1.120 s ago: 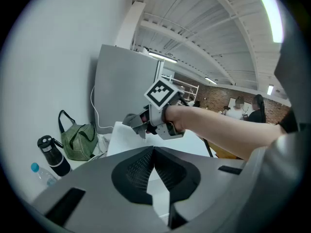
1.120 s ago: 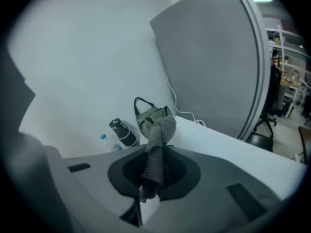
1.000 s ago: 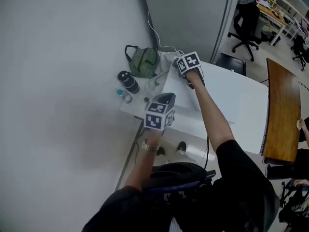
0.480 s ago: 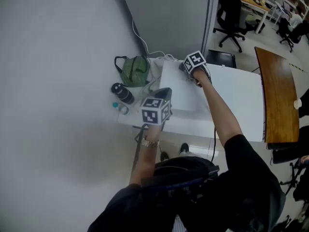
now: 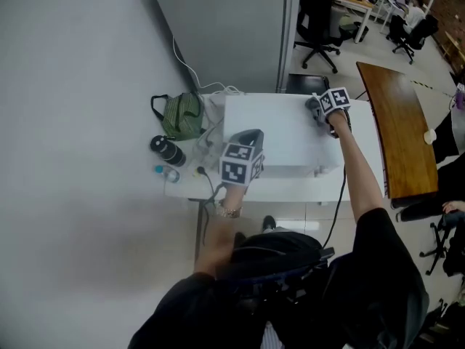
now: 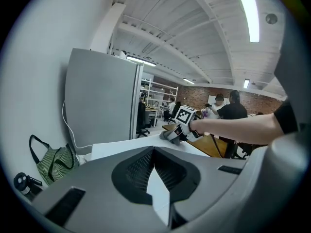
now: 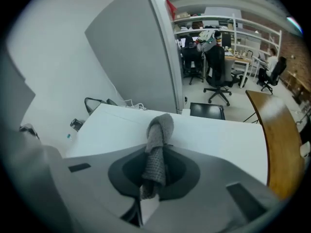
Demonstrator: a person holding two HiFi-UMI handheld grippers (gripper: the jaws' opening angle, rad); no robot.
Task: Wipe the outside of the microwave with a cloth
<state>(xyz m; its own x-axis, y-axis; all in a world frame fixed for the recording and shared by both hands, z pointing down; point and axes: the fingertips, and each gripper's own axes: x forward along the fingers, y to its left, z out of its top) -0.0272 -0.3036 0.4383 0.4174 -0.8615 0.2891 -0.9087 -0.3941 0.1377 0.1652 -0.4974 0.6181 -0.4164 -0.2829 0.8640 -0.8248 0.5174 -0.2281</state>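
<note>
The right gripper (image 5: 323,107) is clamped on a grey cloth (image 7: 159,130), which is pinched between its jaws and bunches out past their tips. The cloth is pressed to the flat white top of the microwave (image 5: 276,133), near the far right corner, with the person's right arm stretched across the top. The left gripper (image 5: 245,140) sits over the front left part of the microwave; its jaws seem to meet at the tips with only a thin slit behind them, and nothing is between them. Whether it touches the top I cannot tell. The microwave stands on a white table (image 5: 182,187) against a grey partition (image 5: 225,27). To its left on the table lie a green bag (image 5: 182,116) and a black bottle (image 5: 166,150), with a white cable (image 5: 185,67) running up the wall behind. A wooden table (image 5: 396,137) stands just beyond the right side, and office chairs (image 5: 320,20) are further back
</note>
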